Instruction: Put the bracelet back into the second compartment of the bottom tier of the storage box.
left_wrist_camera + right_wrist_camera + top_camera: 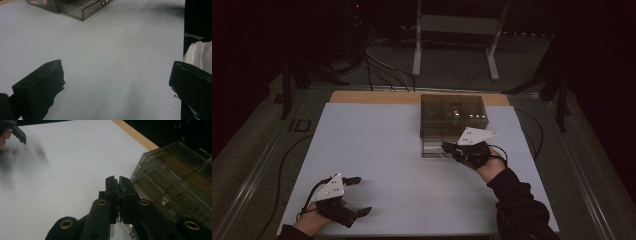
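1. The right tool (451, 149), right of centre in the high view, has its jaws pressed together with nothing pinched between them, hovering at the front of a smoky clear drawer box (454, 116).
2. The left tool (357, 195), at the lower left of that view, sits with its jaws spread wide over bare desk (377, 150), well apart from the box.
3. Judged from the frames, the bottom drawer (435, 150) already stands pulled out toward the person; what remains appears to be either filling it or pushing it shut.
4. The right gripper view shows the box's stacked compartments (172, 182) at the right of the frame, with small items blurred inside.
5. The left gripper view shows the open drawer's two small knobs (104, 2) at the top of the frame, and a white cloth (197, 53) at the right edge.
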Available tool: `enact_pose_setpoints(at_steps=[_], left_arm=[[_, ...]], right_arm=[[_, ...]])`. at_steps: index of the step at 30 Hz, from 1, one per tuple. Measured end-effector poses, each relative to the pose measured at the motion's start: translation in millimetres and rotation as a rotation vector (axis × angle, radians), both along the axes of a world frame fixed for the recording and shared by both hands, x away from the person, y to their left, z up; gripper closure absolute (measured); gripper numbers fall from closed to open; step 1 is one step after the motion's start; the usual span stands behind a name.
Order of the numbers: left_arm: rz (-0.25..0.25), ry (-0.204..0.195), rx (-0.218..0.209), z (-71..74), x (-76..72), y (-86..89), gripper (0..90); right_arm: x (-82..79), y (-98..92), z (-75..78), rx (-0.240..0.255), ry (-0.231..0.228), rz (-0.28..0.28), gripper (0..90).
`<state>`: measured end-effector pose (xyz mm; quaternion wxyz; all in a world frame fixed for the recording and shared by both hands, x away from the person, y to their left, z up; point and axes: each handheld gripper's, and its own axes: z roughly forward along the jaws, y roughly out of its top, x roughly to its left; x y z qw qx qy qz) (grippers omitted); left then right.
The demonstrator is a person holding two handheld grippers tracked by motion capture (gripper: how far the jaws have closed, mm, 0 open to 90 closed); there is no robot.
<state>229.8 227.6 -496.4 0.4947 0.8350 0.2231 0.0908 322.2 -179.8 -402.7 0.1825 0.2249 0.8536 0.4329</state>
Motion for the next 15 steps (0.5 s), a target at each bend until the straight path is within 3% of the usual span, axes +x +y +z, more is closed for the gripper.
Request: enact_pose_setpoints(at_steps=[15], left_arm=[[0.0, -0.002, 0.0, 0.2, 0.1, 0.4, 0.1]], right_arm=[[12.6, -2.0, 8.8, -0.005, -0.02, -0.022, 87.7]])
